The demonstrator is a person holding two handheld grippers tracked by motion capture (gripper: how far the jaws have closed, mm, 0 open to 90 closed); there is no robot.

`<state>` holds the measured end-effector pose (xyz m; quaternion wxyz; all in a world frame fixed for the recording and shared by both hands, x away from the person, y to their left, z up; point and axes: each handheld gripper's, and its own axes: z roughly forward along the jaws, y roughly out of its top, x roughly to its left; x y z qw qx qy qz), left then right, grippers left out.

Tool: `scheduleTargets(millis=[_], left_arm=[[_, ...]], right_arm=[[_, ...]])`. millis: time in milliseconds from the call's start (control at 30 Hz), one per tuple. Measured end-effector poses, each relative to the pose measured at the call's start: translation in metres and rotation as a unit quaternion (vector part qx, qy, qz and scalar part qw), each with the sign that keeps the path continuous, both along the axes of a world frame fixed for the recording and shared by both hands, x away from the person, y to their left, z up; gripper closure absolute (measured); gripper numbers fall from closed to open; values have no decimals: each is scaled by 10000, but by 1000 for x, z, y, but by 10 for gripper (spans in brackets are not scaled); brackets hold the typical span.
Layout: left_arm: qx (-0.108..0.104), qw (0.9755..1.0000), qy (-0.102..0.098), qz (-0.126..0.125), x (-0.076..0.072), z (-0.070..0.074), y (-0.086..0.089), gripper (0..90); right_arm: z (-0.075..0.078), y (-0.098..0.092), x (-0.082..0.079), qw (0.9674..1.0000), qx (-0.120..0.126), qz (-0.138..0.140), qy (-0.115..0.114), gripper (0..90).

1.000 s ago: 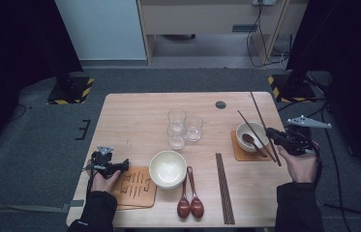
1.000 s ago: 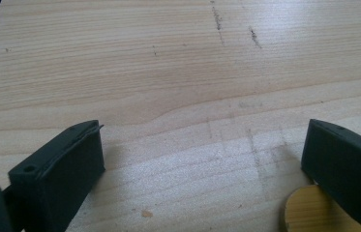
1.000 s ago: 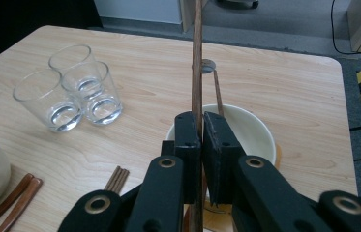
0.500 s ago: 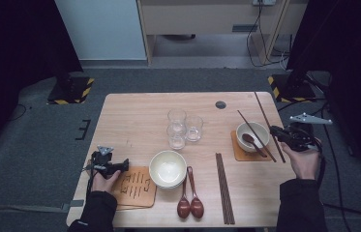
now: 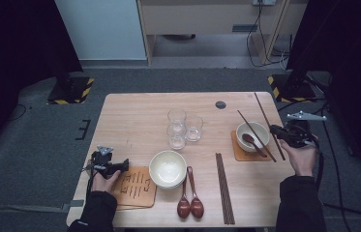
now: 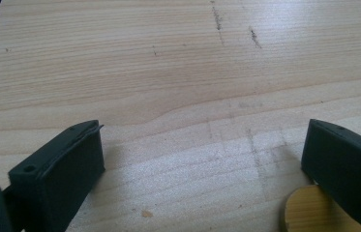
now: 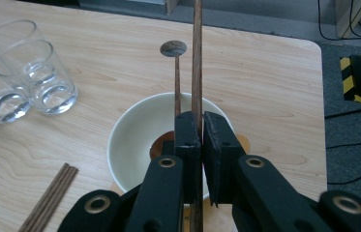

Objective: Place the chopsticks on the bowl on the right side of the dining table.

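Note:
My right gripper (image 5: 275, 131) (image 7: 201, 119) hovers at the table's right edge, shut on a dark wooden chopstick (image 5: 264, 110) (image 7: 197, 58) that points toward the far side. Under it a small white bowl (image 5: 242, 134) (image 7: 129, 140) sits on a wooden coaster (image 5: 238, 153). A brown spoon (image 5: 254, 142) lies in the bowl, and a second chopstick (image 5: 250, 126) (image 7: 177, 82) rests across it. My left gripper (image 5: 122, 166) (image 6: 202, 159) rests on the table at the front left, open, with bare wood between its jaws. It sits beside a slatted wooden coaster (image 5: 137, 186) (image 6: 313, 215).
A larger cream bowl (image 5: 168, 168) stands at the front centre, with two brown spoons (image 5: 190, 200) and a bundle of chopsticks (image 5: 224, 188) to its right. Three glasses (image 5: 183, 126) (image 7: 37, 77) cluster mid-table. A round cable hole (image 5: 220, 104) lies near the far edge.
My right hand has shifted a little toward the far side of the table with the chopstick still gripped. The left hand has stayed put.

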<state>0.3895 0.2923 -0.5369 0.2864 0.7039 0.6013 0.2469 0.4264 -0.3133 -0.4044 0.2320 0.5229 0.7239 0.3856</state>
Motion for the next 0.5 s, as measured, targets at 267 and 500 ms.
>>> scheduleTargets(millis=[267,500], left_arm=[[-1,10000,1,0,0,0,0,2],[1,10000,0,-1,0,0,0,3]], right_arm=[[-9,1,7,9998,-166,72,118,852],[-21,0,11,9992,-215,53,321,852]])
